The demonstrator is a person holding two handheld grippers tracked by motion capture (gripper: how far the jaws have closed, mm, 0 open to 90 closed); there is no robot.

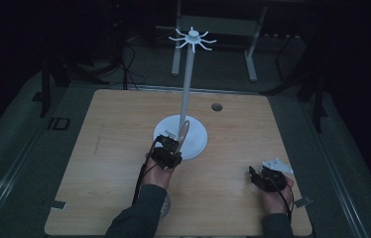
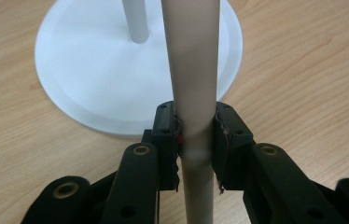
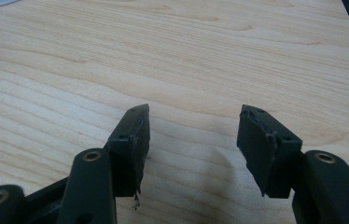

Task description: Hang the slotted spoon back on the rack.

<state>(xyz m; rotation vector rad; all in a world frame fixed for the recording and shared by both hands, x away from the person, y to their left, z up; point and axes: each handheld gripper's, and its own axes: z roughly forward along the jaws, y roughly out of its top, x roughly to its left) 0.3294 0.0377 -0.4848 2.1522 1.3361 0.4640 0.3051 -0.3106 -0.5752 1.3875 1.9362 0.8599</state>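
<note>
Broadly, largest to smallest:

Worktop (image 1: 109, 148): pale wood with rounded corners; a small dark round hole (image 1: 216, 106) sits near its far edge, right of centre. Wide bare stretches lie to the left of the stand and between the two hands; the near edge runs just behind the person's forearms.

Stand (image 1: 189, 74): white, with a round base (image 1: 193, 144) near the middle of the worktop, a thin upright pole and a ring of short hooks (image 1: 192, 38) at the top. Open wood lies all round the base except on its near-left side, where the left hand is.

Beige tube (image 2: 193, 70): a slim, pale, rod-like piece, roughly upright, over the near-left rim of the base and just beside the pole. What it is exactly I cannot tell.

Left tongs (image 1: 169, 141): clamped on the beige tube low down, both pads pressing its sides in the left gripper view, with the base's rim right behind.

Right tongs (image 1: 255, 174): apart, with nothing between them, hovering low over bare wood near the near-right corner, well apart from the stand. The right edge of the worktop is close by.

Tape tabs (image 1: 58, 204): small pale strips at the near-left and near-right edges.
</note>
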